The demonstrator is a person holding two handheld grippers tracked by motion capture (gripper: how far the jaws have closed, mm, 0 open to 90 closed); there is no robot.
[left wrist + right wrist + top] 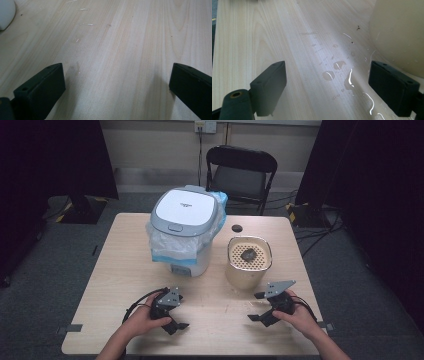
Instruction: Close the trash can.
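From the high view, the left gripper (176,312) and the right gripper (256,306) both rest low over the near half of the table (120,265), fingers spread wide and holding nothing. Nearest the right gripper stands a cream container (248,270) with a perforated strainer insert (249,254) on top, a dark lump (248,254) lying in it. It stands upright, its long axis vertical and its mouth facing up. To its left is a white lidded bin (186,232) lined with a plastic bag (167,245), lid shut; a small black cap (236,228) lies behind the container.

In the left gripper view, the fingers (40,91) are wide apart over bare wood, with the bin's white base (6,12) at the far corner.

In the right gripper view, the fingers (393,87) are also parted, and the container's wall (399,32) rises just beside the right-hand one. Water droplets and a small puddle (337,72) lie between them. The likely trouble is that wet wood lets the container slide or tip under a one-sided push, and a tilt could drop the strainer and its lump.
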